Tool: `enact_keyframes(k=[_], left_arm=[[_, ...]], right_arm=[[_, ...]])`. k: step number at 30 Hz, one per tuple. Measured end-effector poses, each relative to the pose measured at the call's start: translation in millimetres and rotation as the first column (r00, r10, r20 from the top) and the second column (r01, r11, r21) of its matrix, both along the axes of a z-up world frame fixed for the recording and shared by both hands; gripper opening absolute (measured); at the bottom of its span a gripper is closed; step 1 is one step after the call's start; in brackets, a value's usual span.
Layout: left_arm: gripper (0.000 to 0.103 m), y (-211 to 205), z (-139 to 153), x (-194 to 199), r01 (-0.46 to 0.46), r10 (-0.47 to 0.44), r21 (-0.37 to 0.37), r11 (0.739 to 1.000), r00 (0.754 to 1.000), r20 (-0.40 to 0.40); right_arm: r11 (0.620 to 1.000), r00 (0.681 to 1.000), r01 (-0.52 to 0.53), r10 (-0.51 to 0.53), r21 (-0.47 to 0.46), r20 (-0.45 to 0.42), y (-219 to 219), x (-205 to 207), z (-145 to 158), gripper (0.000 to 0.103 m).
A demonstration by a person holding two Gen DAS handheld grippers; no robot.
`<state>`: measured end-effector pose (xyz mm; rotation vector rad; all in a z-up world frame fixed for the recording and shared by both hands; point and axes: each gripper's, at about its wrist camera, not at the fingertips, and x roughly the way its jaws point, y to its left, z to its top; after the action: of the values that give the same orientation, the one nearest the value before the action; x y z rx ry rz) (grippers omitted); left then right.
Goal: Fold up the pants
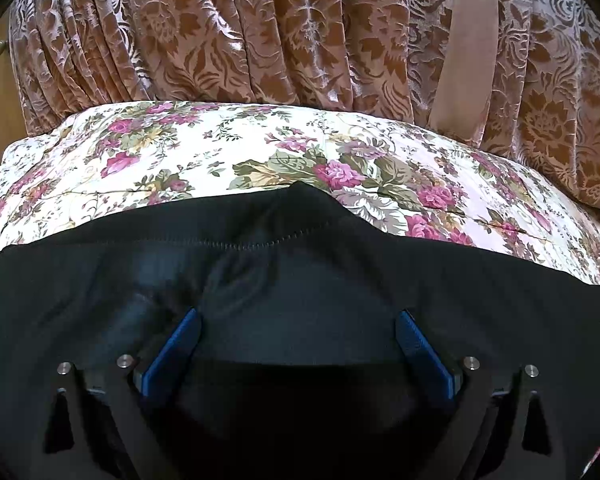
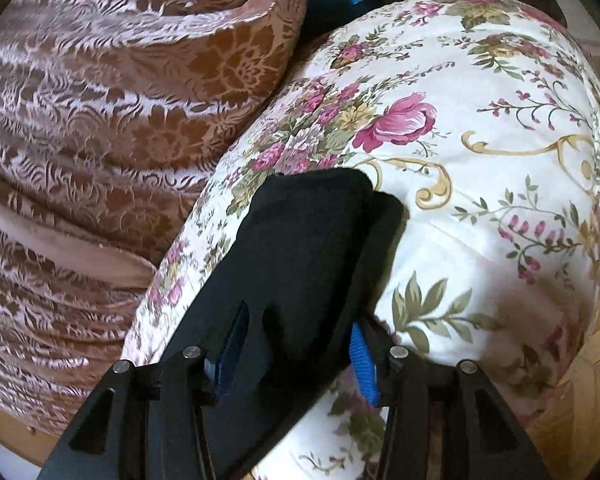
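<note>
On my left I see the brown-and-pink damask curtain (image 1: 260, 32) hanging behind the bed, whose cream cover printed with pink roses (image 1: 188, 152) runs across the frame. The black pants of smooth knit fabric (image 1: 300, 272) lie spread over that cover. My left gripper (image 1: 298, 330) hovers right above them, its blue pads (image 1: 176, 352) standing wide apart with dark cloth under the gap, nothing pinched. Further right, my right gripper (image 2: 296, 340) has a bunched fold of the pants (image 2: 312, 224) between its blue pads (image 2: 362, 364); whether they press the fabric I cannot tell.
</note>
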<state>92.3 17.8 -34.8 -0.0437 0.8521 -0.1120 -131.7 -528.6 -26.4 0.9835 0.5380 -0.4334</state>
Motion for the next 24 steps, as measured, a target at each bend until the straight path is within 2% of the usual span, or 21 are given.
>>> enact_keyframes(k=[9, 11, 13, 18, 20, 24], left_arm=[[0.099, 0.1, 0.9, 0.5, 0.0, 0.0, -0.01, 1.0, 1.0, -0.005], [0.099, 1.4, 3.0, -1.1, 0.002, -0.002, -0.019, 1.0, 1.0, -0.003], [0.099, 4.5, 6.1, -3.0, 0.002, -0.002, -0.034, 0.999, 1.0, 0.001], [0.098, 15.8, 11.7, -5.5, -0.026, 0.026, -0.047, 0.999, 1.0, 0.003], [0.098, 20.6, 14.3, -7.9, -0.032, 0.033, -0.034, 0.999, 0.999, 0.014], [0.098, 35.9, 22.2, -15.2, -0.065, 0.064, 0.009, 0.998, 0.996, 0.061]], right_arm=[[0.999, 0.999, 0.032, -0.032, -0.016, -0.004, -9.8, 14.7, -1.6, 0.049], [0.999, 0.999, 0.033, -0.033, -0.018, -0.011, -11.8, 15.6, -1.7, 0.043], [0.999, 0.999, 0.032, -0.033, -0.014, -0.028, -14.7, 15.4, -3.4, 0.031], [1.0, 0.999, 0.024, -0.024, -0.007, -0.025, -17.0, 11.7, -5.1, 0.026], [1.0, 0.999, 0.027, -0.027, -0.012, -0.031, -15.6, 11.8, -3.4, 0.025], [0.999, 0.999, 0.045, -0.046, -0.028, -0.028, -10.3, 10.3, 8.7, 0.018]])
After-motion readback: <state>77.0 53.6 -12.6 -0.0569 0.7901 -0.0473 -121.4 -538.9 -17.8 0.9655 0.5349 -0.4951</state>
